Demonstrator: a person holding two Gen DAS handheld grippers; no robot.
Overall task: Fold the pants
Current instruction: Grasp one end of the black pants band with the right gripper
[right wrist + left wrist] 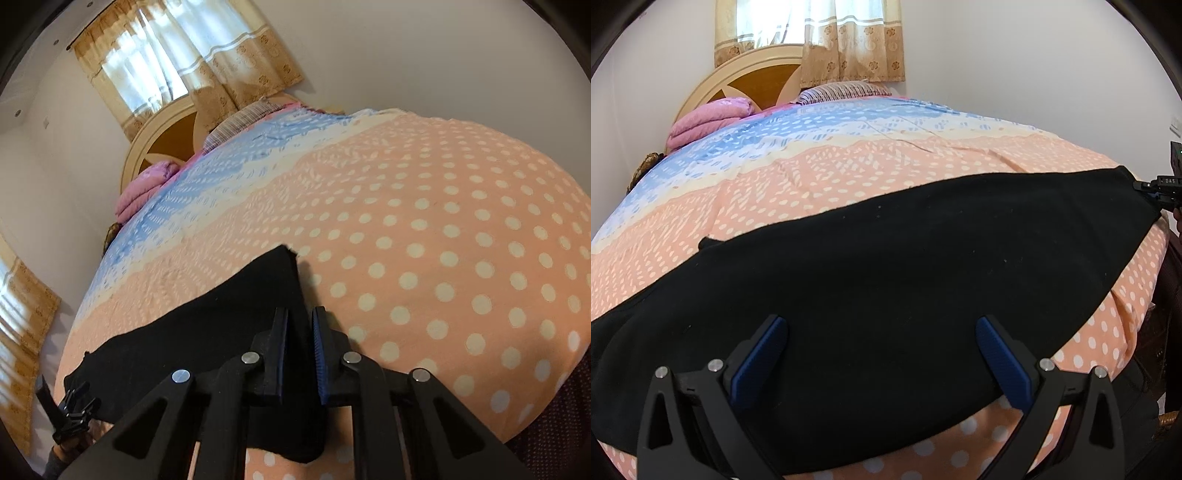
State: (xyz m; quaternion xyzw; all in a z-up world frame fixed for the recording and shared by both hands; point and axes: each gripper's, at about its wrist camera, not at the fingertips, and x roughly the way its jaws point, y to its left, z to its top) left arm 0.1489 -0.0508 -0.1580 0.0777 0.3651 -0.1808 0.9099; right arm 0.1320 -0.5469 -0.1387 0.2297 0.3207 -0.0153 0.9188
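Over at the left, the left hand-held gripper (881, 350) hangs low above the near edge of the bed, its blue-padded fingers (761, 354) spread wide apart with nothing between them, and directly under and ahead of it lies the black, soft-looking pair of pants (886, 266). The pants are spread flat on the peach polka-dot bedsheet (849, 184), close to the bed's near edge, their long axis running side to side along that edge, not toward the wooden headboard (746, 74) at the far end. Following the dark cloth to the right, its end corner is drawn out to a point where the right hand-held gripper (300, 332) has it; from that gripper's own view the fingers are nearly together with a fold of black fabric between them, so it looks clamped on the pants' right end. The open left one sits over the middle to left stretch of the garment and is much the nearer to the free left end, so I'd judge the coming move turns on that side closing on the cloth before either end is carried over the other.
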